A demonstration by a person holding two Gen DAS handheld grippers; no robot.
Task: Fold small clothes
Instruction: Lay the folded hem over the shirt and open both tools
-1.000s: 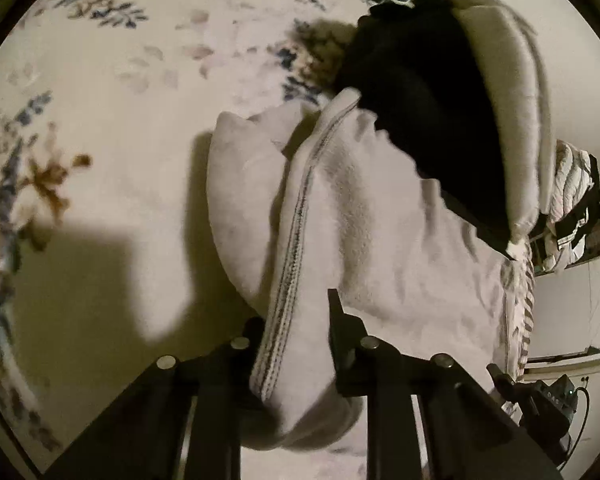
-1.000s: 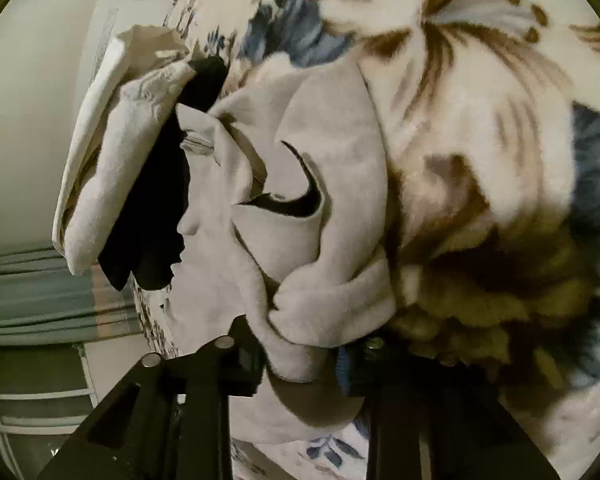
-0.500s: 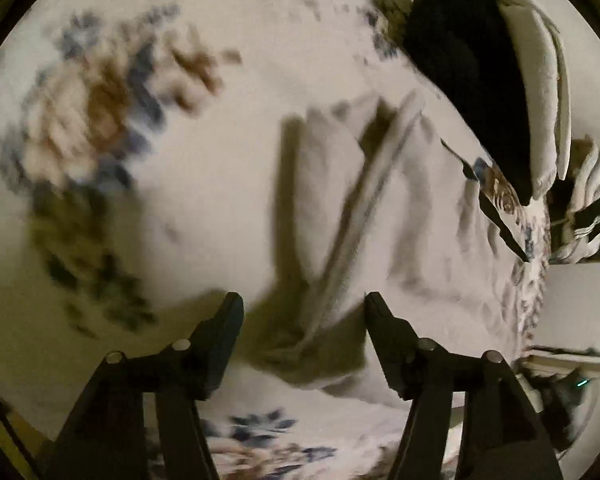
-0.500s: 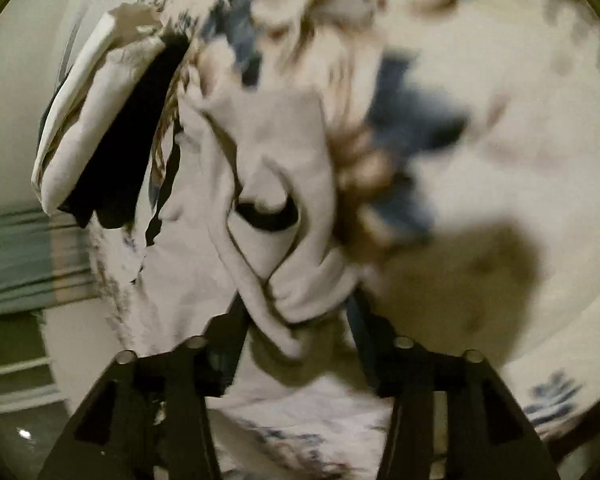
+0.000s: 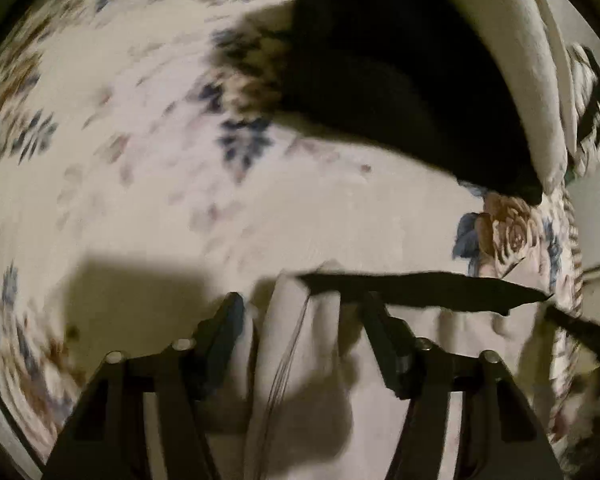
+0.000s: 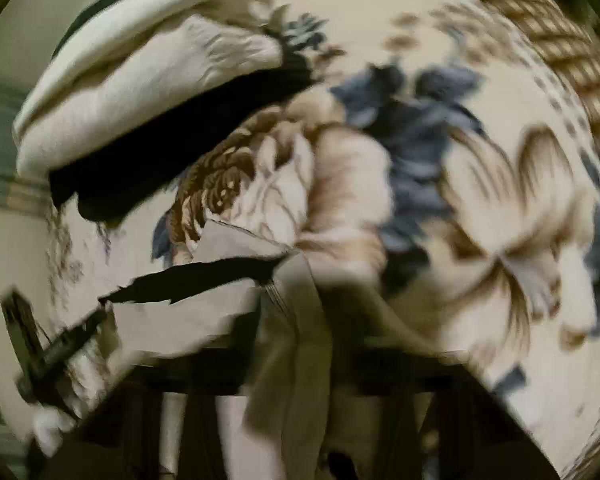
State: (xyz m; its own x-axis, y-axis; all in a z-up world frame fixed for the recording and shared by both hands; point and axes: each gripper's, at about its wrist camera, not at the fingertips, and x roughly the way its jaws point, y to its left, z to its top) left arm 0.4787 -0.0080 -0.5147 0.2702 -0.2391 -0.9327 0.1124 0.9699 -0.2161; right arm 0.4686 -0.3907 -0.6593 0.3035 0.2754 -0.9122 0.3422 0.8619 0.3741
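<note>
A small pale grey garment [image 5: 300, 360] with a stitched seam lies on the flowered blanket [image 5: 140, 160]. My left gripper [image 5: 300, 320] is open, its fingers on either side of a fold of the garment. In the right wrist view the same garment [image 6: 296, 340] hangs bunched between the fingers of my right gripper [image 6: 300, 364]; the view is blurred and the fingers are mostly hidden by cloth. The other gripper shows at the left edge of the right wrist view [image 6: 52, 352].
A stack of folded clothes, black [image 5: 400, 80] under white [image 5: 532, 80], sits at the far side of the blanket; it also shows in the right wrist view [image 6: 148, 92]. A woven rope rim [image 6: 560, 40] runs along the upper right. The blanket's edge [image 5: 560, 280] is at right.
Both grippers have moved along the blanket with the garment, which is now drawn out flat between them. The left jaws, shut on the seam a second ago, stand open.
</note>
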